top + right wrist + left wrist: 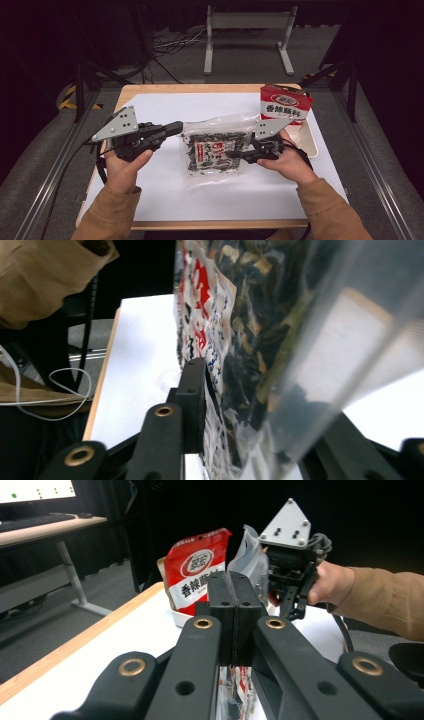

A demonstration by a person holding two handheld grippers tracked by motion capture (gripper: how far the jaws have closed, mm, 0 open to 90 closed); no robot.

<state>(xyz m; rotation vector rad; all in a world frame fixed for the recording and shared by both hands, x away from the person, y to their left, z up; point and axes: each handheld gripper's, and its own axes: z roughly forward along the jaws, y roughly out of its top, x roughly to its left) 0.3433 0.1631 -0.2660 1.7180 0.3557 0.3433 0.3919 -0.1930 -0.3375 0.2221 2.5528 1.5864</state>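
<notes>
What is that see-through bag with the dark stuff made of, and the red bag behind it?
The see-through bag looks like thin clear plastic film: it is glossy, crinkled, and the dark dried bits show through it. The red bag seems to be printed plastic or foil-lined film, smooth and slightly shiny, but the look leaves that open. It stands in a white tray that looks like hard, matte plastic.
</notes>
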